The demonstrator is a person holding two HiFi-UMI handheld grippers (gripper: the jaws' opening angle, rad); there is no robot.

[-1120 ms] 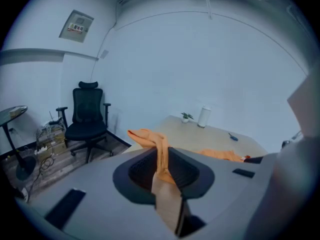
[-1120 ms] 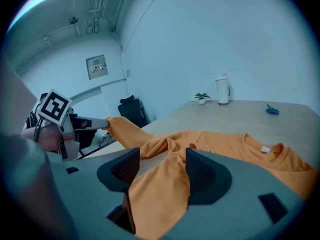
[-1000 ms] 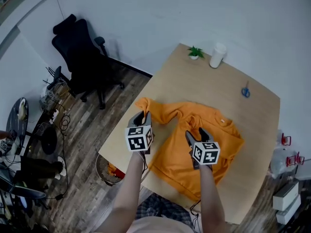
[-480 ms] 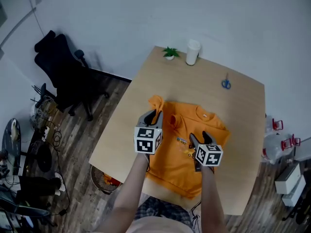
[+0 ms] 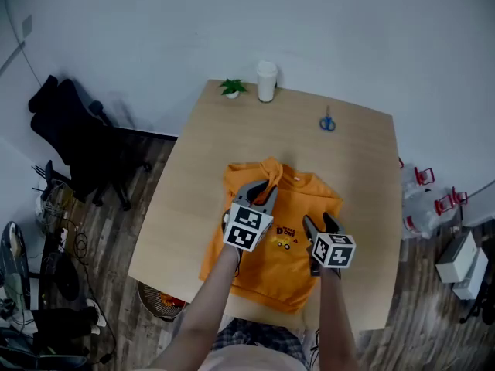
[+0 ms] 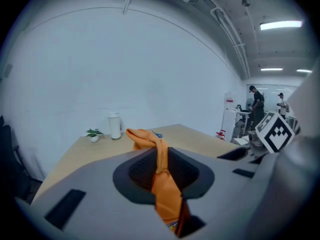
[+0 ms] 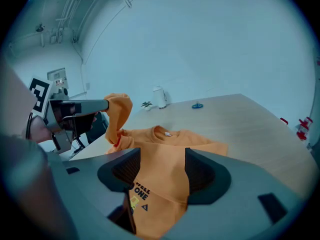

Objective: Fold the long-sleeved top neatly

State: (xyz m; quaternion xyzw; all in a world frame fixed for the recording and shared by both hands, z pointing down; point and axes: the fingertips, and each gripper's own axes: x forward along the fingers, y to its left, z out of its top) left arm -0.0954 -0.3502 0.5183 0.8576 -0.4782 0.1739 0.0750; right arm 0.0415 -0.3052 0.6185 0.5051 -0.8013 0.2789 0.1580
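holding a sleeve (image 5: pixel 270 168) of the orange top (image 5: pixel 298 207) in your left tool (image 5: pixel 261 190), you have the jaws nearly together on a bunched rope of cloth. the free end flops over just beyond the tips, raised off the tabletop (image 5: pixel 201 153). your right tool (image 5: pixel 319 224) stands about half open and grips nothing. the top's printed chest lies flat right under and ahead of its jaws.

the likeliest trouble is the sleeve landing twisted. it is gathered into a cord between the pads, so a straight release would probably leave a lump rather than a flat fold. nothing pins the body either, so pulling further with the left tool could drag the shoulder and skew the whole garment. the hem behind both tools sits near the tabletop's near edge and might slide off toward you.

your arms cover the lower part of the top in the head view. i can't find the other sleeve, and i can't tell whether the right tool's tips brush the cloth. how much sleeve hangs beneath the left tool is hidden by its own body.
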